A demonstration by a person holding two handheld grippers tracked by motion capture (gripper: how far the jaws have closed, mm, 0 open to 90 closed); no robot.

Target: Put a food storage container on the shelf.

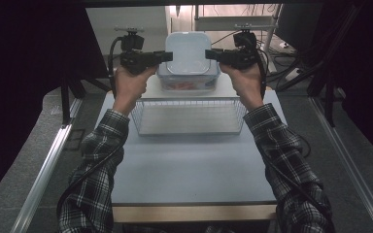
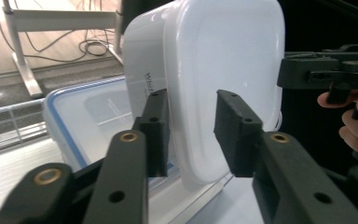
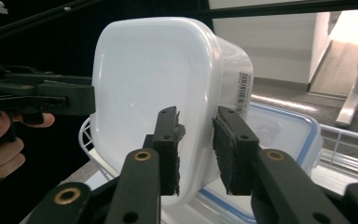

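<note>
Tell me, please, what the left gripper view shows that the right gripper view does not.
Left gripper view: printed lettering on the side of the white lidded container, plus a grey desk leg and floor cables. Right gripper view: a barcode label on that container. Both: the white lidded container between the view's own jaws, the blue-rimmed container under it, and the wire basket.
</note>
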